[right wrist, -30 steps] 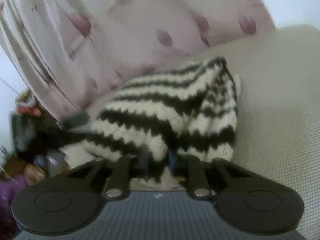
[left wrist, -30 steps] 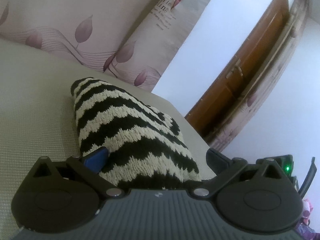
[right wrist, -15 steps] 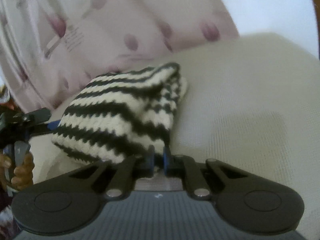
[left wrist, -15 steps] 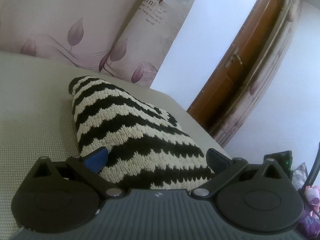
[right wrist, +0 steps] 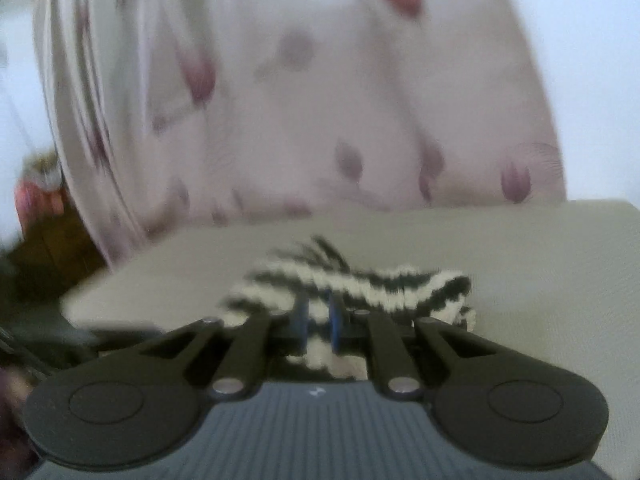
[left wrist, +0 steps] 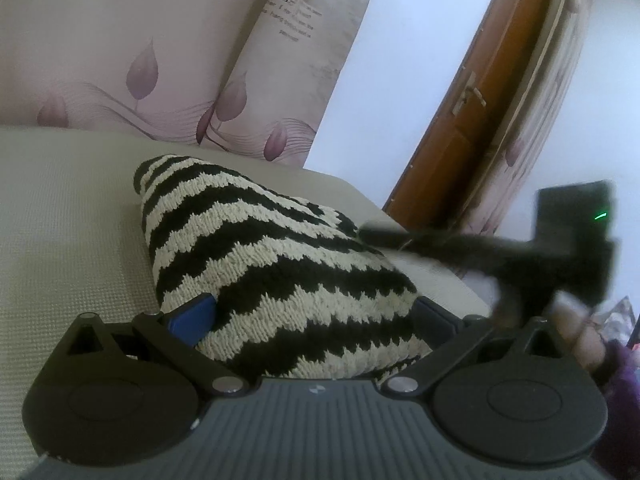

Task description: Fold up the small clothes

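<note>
A small black-and-cream zigzag knit garment (left wrist: 260, 256) lies bunched on a beige textured surface (left wrist: 60, 220). My left gripper (left wrist: 312, 312) stands wide open around the near end of the knit, one blue pad (left wrist: 192, 316) at its left side. In the right wrist view, blurred by motion, my right gripper (right wrist: 318, 318) is nearly shut, pinching a fold of the knit (right wrist: 360, 284) between its blue pads. The right gripper also shows, blurred, in the left wrist view (left wrist: 500, 256), beside the knit's far right edge.
Pinkish leaf-print curtains (left wrist: 140, 60) hang behind the surface. A brown wooden door (left wrist: 480, 112) stands at the right beyond the surface's edge. Cluttered items sit at the left in the right wrist view (right wrist: 36, 200).
My right gripper has swung round with the knit's edge, so the garment looks lower and flatter in its view. It has entered the left wrist view. My left gripper stays open around the knit.
</note>
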A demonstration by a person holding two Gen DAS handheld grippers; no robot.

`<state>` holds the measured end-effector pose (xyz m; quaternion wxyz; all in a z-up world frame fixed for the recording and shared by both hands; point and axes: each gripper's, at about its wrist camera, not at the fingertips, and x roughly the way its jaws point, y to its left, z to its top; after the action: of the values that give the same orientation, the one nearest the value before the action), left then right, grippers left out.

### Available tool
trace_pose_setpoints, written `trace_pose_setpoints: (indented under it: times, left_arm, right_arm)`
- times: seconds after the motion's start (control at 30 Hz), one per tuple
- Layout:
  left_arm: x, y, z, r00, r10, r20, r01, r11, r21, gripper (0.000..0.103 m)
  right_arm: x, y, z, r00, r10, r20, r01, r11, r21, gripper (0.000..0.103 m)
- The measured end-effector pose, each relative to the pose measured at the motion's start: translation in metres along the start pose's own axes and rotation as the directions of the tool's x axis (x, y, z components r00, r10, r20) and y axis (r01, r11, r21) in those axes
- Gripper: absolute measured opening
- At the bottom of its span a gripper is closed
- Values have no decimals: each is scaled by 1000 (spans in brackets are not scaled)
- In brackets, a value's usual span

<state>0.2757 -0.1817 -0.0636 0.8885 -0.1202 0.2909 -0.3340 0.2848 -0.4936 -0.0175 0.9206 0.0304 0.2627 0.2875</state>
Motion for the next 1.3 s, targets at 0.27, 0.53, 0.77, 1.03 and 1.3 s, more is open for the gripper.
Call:
trace_pose_setpoints:
  times: [0.27,0.53,0.77,1.03,1.3]
  left_arm:
    - [-22,-10,23,989,24,143,-22,1000,-17,98]
    - [34,-22,6,993,105,52,-113,980,164,32]
    - [48,-17,-1,997,75,32,-79,985,151,35]
    - [48,-4,-5,998,44,34,-47,995,85,37]
    - [45,0,-6,999,20,41,-21,999,30,38]
  right_arm:
    - [-3,-37,-56,999,-12,51,6,994,106,18]
    - [-5,-51,-45,997,50,59,-59,983,174,20]
    - [5,-47,23,996,0,85,-7,996,86,22]
    - [96,-48,14,995,-66,-72,62,996,-66,21]
    - [71,-33,65,997,75,-31,-76,996,-40,24]
